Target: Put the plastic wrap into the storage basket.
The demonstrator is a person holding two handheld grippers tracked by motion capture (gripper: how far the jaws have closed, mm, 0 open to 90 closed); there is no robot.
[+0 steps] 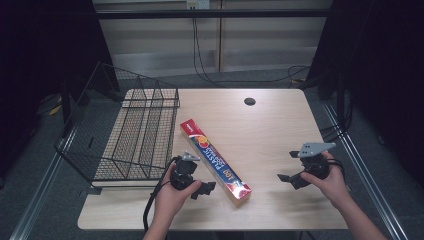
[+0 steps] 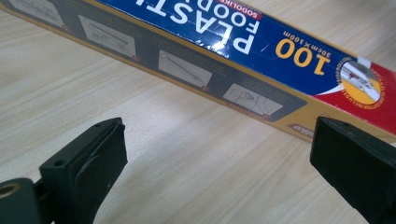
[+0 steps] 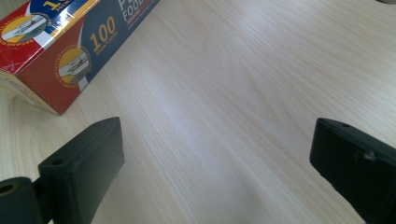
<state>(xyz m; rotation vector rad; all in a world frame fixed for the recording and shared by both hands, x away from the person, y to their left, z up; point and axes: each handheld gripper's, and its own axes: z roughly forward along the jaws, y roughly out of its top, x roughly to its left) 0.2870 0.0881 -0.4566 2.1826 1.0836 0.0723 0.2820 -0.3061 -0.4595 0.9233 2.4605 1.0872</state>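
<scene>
In the left gripper view the plastic wrap box (image 2: 243,60) runs off the frame at both ends, and its print reads upside down, partly cut away. In the right gripper view just one end of the box (image 3: 56,51) shows, at the upper left.

The left gripper (image 1: 204,189) sits low over the worktop (image 1: 270,130), held from below by the left hand (image 1: 172,197), jaws spread wide with bare wood between them; the box (image 1: 216,161) lies just ahead of its tips, apart from them. The right gripper (image 1: 287,167), in the right hand (image 1: 327,182), points towards the box from well off to its side, jaws likewise spread and empty. A wire basket (image 1: 125,135) stands beyond the left gripper.
</scene>
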